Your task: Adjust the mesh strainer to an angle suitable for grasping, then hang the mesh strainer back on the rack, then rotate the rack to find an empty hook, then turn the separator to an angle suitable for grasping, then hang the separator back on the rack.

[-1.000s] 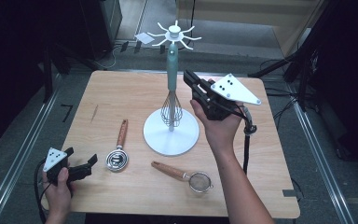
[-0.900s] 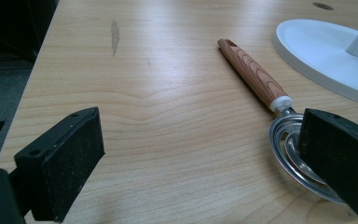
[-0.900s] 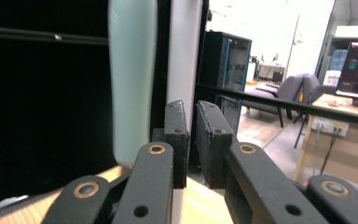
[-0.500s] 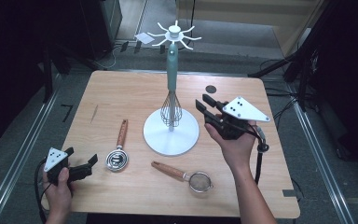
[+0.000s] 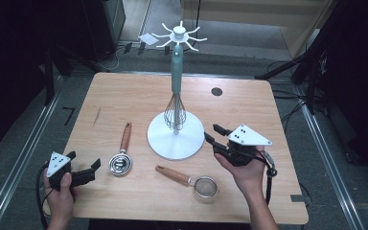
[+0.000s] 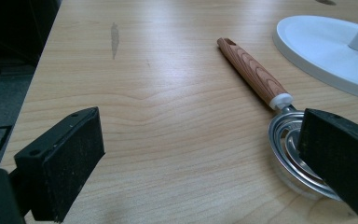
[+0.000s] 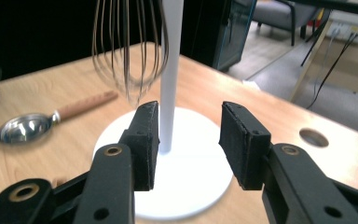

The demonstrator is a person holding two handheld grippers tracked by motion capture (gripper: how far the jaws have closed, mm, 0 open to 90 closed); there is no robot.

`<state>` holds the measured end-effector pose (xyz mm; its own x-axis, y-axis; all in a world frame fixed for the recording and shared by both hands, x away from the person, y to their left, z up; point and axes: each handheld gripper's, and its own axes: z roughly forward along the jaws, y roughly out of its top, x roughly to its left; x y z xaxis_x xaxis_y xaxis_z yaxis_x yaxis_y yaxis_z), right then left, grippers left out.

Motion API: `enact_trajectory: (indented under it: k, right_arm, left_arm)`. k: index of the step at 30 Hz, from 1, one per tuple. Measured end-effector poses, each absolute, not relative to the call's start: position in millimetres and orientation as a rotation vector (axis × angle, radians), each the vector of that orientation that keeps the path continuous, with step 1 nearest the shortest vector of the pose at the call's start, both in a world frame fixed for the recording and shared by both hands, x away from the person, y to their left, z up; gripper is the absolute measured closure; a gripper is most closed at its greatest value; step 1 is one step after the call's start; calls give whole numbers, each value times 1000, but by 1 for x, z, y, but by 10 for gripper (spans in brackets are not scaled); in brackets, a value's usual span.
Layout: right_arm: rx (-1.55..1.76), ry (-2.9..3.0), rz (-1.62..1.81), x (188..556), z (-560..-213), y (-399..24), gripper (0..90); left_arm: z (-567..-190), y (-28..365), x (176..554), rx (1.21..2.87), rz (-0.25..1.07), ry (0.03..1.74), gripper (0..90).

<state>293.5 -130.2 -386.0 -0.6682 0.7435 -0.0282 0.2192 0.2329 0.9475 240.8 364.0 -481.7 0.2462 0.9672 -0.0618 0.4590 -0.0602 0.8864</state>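
Your right claw point(image 5: 212, 137) has come down and back from the white metal stand point(image 5: 176, 139) since a second ago: it was up beside the hanging wire whisk with the teal handle point(image 5: 175, 103), and now it is low over the wooden table point(image 5: 124, 98), just at the right edge of the stand's round base. Its jaws have just been opening; they stand at a middle width with nothing between them, and the right gripper view shows the stand's thin pole behind the gap. The whisk hangs on the stand, apart from the claw. Your left claw point(image 5: 84, 165) stayed at the near left corner of the table, jaws wide and empty, near the round metal spiral tool with a wooden handle point(image 5: 121, 154). The small mesh strainer with a wooden handle point(image 5: 191, 179) lies where it was.
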Motion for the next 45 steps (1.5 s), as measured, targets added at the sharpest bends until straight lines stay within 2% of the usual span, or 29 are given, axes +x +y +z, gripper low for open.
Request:
enact_trajectory:
  k: [15,22,35,42,45]
  right_arm:
    - [990,2184,1335,274,-425,-140,549]
    - [1123,2262,1251,277,-439,-145,549]
    - [1153,2367,1135,273,-452,-141,562]
    - [1145,2401,1131,273,-448,-140,590]
    - [1130,2422,1125,274,-445,-137,612]
  left_arm:
    - [-476,364,237,1653,765,1326,9]
    - [-472,351,234,1686,758,1274,9]
    - [-466,314,226,1733,655,1191,9]
    - [-467,302,225,1753,618,1157,9]
    - [-466,295,224,1765,607,1148,58]
